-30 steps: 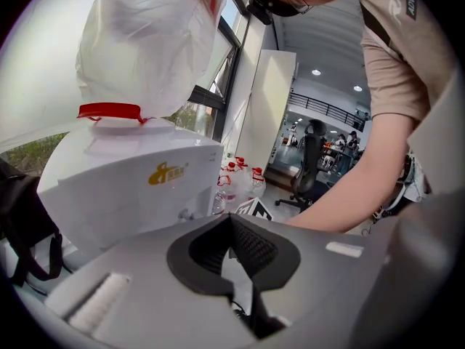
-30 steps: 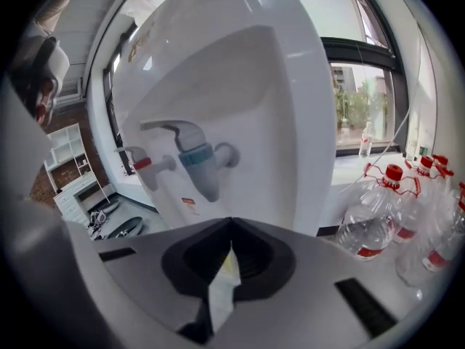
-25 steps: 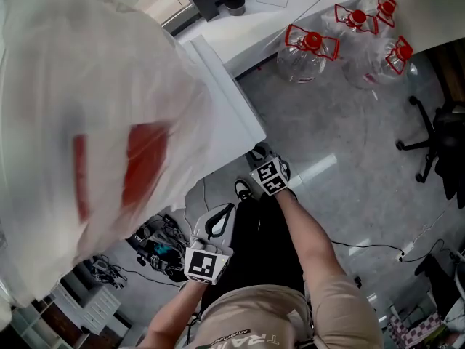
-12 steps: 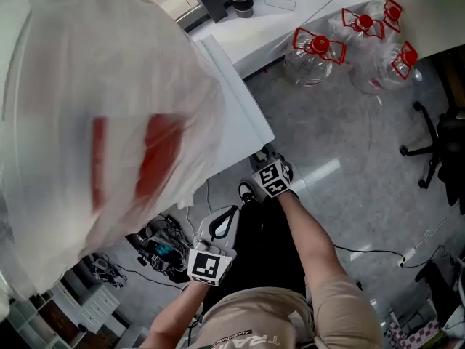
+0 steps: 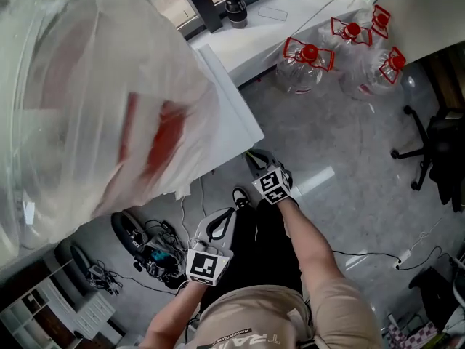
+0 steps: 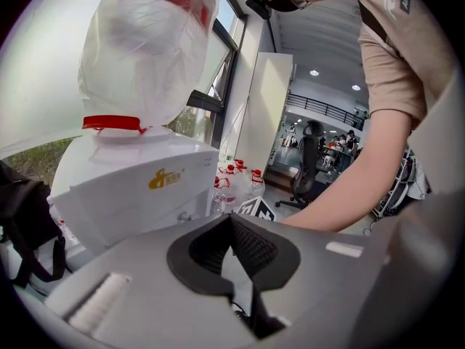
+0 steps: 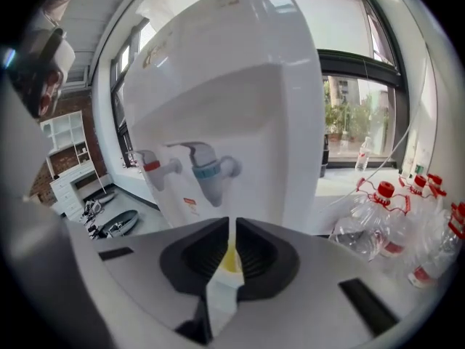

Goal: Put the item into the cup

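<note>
My right gripper is shut on a thin packet, yellow at the top and white below, pinched upright between the pads. It faces a white water dispenser with a red tap and a blue tap. In the head view the right gripper is held low in front of the dispenser's base. My left gripper hangs nearer my body. In its own view the left gripper has its jaws together with nothing between them. No cup shows in any view.
A plastic bag with red print covers the bottle on top of the dispenser. Several clear water jugs with red handles stand on the floor at the right. An office chair is at the far right. Cables and gear lie on the floor at the left.
Both grippers stay about where they were. The head view has shifted a little, and more of the floor clutter below the dispenser now shows.
</note>
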### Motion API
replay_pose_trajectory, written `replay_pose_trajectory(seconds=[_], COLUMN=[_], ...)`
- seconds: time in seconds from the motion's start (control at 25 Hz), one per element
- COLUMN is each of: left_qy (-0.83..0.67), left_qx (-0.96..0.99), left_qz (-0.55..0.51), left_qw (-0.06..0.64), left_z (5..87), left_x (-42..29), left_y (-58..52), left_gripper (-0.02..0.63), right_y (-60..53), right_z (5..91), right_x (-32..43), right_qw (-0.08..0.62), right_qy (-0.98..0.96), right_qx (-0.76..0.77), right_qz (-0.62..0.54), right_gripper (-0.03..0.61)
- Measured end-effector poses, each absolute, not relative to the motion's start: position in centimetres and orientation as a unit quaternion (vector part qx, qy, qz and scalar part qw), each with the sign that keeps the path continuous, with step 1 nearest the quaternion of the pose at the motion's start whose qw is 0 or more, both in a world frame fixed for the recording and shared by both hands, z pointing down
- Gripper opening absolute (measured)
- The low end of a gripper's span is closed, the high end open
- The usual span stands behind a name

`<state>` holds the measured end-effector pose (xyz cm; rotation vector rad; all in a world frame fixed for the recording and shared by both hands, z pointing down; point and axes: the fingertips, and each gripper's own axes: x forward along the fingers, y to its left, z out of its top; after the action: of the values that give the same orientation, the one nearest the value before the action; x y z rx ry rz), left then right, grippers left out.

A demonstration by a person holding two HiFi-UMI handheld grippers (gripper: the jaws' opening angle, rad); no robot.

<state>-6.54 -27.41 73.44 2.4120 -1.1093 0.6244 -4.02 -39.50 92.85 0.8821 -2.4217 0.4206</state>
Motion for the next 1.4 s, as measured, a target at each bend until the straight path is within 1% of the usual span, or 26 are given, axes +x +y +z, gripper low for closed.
replay_pose_trajectory(seconds=[0.2,0.48,0.72,0.96,1.08,1.2,1.4], left_qy=[-0.398,-0.396,-0.404,-0.43,-0.445,-0.459,-0.479], left_qx=[0.873,0.883,0.888,0.879,0.875,0.87,0.868], left_qz=[0.211,0.198,0.177,0.164,0.148,0.111,0.071], left_qw=[0.188,0.157,0.13,0.126,0.119,0.14,0.11], left_z=[71.2,66.8,63.4,60.7,58.8,55.8,50.6], left_x=[-6.1,-5.9,-5.6,-7.9,-8.9,-9.8,-10.6], left_y=[-27.9,-29.0,-29.6,-29.3,-29.5,-29.8,-31.1], left_gripper=[0.008,0.008,0.008,0.008,0.008,0.008,0.008], right_y=[-38.0,-35.0,-33.3,-30.9,-30.4,-29.7,-30.0], right_z=[90.0,80.8,71.5,62.9,59.9,57.6,52.3], right_x=[-1.6,-1.0,-1.1,-1.9,-1.7,-1.9,-2.1], right_qw=[0.267,0.263,0.219,0.199,0.182,0.167,0.138], right_qy=[-0.889,-0.906,-0.919,-0.923,-0.927,-0.933,-0.941], right_qx=[0.336,0.305,0.312,0.313,0.313,0.306,0.304], right_qz=[0.161,0.127,0.105,0.099,0.099,0.094,0.053], right_gripper=[0.014,0.012,0.012,0.012,0.012,0.012,0.012])
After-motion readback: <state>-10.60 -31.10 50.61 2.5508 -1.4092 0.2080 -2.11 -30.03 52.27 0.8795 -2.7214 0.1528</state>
